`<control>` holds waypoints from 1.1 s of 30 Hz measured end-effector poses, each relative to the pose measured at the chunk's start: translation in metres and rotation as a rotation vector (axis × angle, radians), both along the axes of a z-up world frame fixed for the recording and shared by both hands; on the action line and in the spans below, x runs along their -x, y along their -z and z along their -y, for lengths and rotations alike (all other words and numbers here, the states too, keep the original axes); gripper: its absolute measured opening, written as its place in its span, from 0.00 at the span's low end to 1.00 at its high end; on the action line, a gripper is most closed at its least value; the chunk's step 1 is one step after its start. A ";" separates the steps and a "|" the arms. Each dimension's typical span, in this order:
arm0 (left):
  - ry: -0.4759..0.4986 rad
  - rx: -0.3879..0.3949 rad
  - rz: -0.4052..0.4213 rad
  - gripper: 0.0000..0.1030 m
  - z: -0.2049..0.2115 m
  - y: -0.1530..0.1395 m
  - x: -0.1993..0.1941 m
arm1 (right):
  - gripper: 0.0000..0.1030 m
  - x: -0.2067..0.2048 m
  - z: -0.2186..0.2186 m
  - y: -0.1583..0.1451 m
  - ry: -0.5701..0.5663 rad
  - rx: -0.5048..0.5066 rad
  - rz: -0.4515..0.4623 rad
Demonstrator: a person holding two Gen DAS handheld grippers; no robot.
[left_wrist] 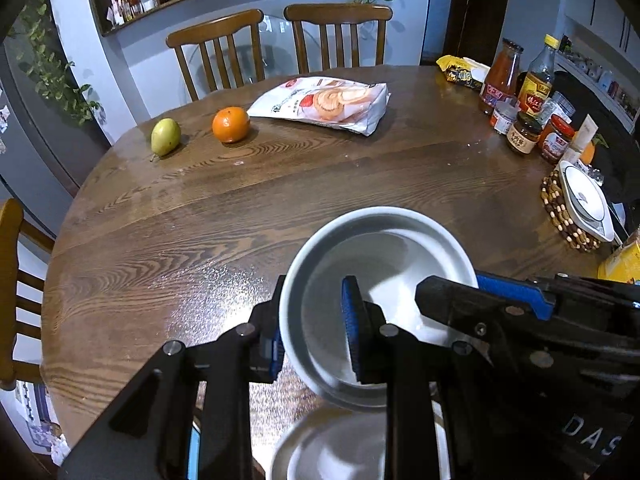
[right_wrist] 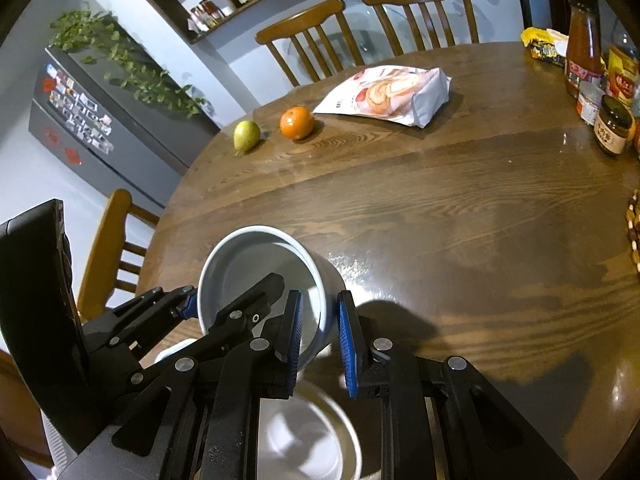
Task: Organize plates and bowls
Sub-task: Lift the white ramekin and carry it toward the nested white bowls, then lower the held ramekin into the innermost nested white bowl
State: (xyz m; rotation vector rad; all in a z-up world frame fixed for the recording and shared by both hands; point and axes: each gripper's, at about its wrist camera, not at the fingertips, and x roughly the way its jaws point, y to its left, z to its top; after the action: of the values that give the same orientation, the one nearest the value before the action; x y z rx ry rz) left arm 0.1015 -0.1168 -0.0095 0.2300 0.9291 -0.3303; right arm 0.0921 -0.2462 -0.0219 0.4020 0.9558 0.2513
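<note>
A pale grey bowl is held tilted above the near edge of the round wooden table. My left gripper is shut on its left rim, one pad inside and one outside. My right gripper is shut on its right rim; the bowl shows there too. A second white bowl sits on the table right below, also seen in the right wrist view. A white plate lies on a beaded trivet at the right.
A pear, an orange and a snack bag lie at the far side. Jars and sauce bottles crowd the right edge. Wooden chairs stand behind and to the left of the table.
</note>
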 end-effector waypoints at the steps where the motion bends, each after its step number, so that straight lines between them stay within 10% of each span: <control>1: 0.000 -0.001 0.004 0.22 0.000 -0.001 0.003 | 0.20 0.004 0.000 -0.002 0.000 -0.001 0.004; 33: -0.102 -0.024 -0.080 0.22 -0.024 0.024 0.086 | 0.20 0.077 -0.022 0.025 -0.113 -0.009 -0.068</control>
State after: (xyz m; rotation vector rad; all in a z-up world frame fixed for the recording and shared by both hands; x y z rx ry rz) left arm 0.0155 -0.0928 -0.0332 0.1914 1.0200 -0.2353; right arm 0.0153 -0.2246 -0.0473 0.3677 1.0458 0.3463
